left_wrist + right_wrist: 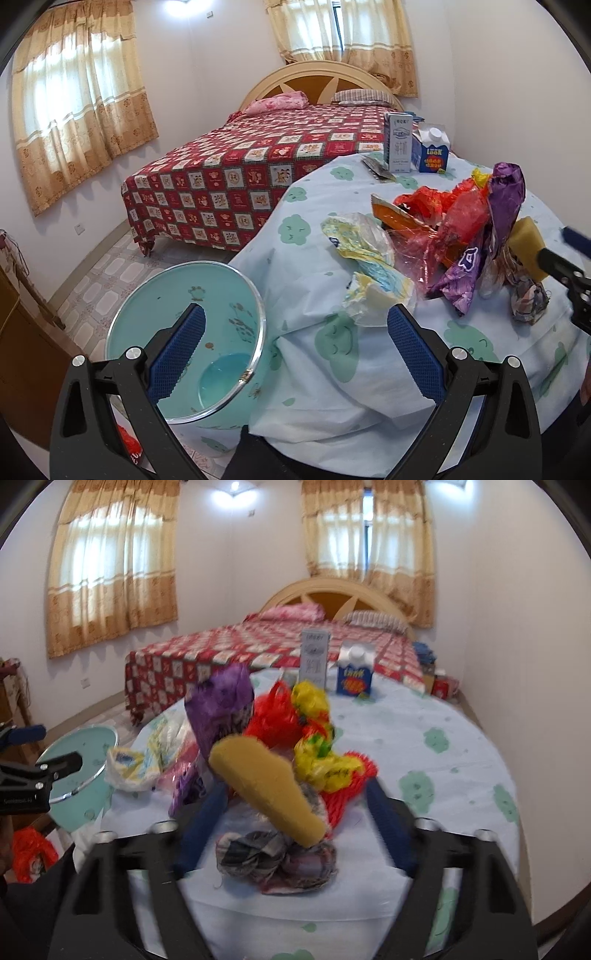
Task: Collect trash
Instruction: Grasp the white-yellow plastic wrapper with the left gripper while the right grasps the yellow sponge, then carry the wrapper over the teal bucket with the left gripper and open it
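From my left wrist view, my left gripper (295, 338) has its fingers wide apart with nothing between them. They hang over the near edge of the counter (480, 336), which is covered with a pale blue cloth with green cloud faces. The trash is a pile on this cloth: a crumpled white, yellow and blue wrapper (369, 258) lies just ahead of my right finger, beside it a red plastic bag (461, 218), an orange packet (399, 214) and a tall purple wrapper (502, 206). At the far end of the counter stand a tall milk carton (398, 142) with small print I cannot read, and a blue carton (432, 149) with a white cap and the word "LOOK". Below the counter on the left is a light blue bin (177, 295), its mouth toward me. A bed (258, 162) with a red checked cover is behind.

From my right wrist view, which is blurred, my right gripper (295, 812) has its fingers partly apart, on each side of the pile; I cannot tell if they press anything. Between them I see a yellow sponge (269, 786) leaning over a grey checked rag bundle (273, 860), with a yellow bag (314, 746) and red net (343, 794) close behind.
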A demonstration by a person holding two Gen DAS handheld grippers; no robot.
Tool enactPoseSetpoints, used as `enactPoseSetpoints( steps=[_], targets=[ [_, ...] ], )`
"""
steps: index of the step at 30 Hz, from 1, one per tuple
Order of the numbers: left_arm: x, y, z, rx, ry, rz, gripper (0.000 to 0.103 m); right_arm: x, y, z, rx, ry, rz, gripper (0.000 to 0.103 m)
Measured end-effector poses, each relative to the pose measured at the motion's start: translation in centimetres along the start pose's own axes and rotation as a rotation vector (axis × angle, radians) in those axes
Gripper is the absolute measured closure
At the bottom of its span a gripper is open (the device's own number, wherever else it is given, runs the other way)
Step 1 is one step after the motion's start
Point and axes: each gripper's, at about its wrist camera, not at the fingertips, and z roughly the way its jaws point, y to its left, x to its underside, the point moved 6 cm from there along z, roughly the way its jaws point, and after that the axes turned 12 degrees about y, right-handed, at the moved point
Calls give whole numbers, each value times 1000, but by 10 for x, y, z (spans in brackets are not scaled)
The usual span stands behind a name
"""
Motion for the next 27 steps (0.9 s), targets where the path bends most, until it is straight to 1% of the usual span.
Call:
enactPoseSetpoints(
  steps=[1, 2, 5, 7, 12, 13, 14, 16, 17, 18, 20, 21, 23, 27],
  targets=[
    [0, -3, 1, 0, 2, 4, 6, 1, 0, 3, -19, 12, 5, 47],
    [-1, -5, 2, 2, 3, 7, 6, 2, 0, 5, -41, 31, 6, 60],
    [-4, -14, 6, 12, 6, 18, 6, 5, 0, 5, -74, 45, -6, 77],
    [-6, -20, 10, 16, 13, 24, 6, 4, -2, 1, -94, 40, 1, 81],
    [-12, -37, 29, 42, 47, 35, 7, -5, -18, -20, -104, -27, 57, 82],
    [-13, -40, 34, 49, 58, 35, 12, -6, -22, -22, -98, -38, 66, 82],
    [-14, -43, 39, 57, 72, 35, 18, -8, -27, -21, -94, -43, 71, 82],
    [-13, -47, 51, 77, 110, 42, 47, -9, -34, -22, -92, -50, 83, 82],
    [-13, -48, 56, 90, 129, 40, 58, -9, -35, -22, -92, -55, 88, 82],
    [-12, -48, 58, 100, 139, 41, 63, -11, -36, -23, -94, -59, 92, 82],
    [-13, -46, 56, 89, 126, 42, 68, -16, -36, -26, -93, -73, 91, 82],
    [-13, -44, 54, 84, 120, 45, 74, -20, -36, -29, -93, -83, 91, 82],
    [-15, -37, 45, 86, 104, 45, 74, -26, -34, -33, -92, -95, 86, 82],
    [-18, -18, 25, 67, 61, 45, 76, -43, -27, -38, -90, -119, 80, 82]
  ],
)
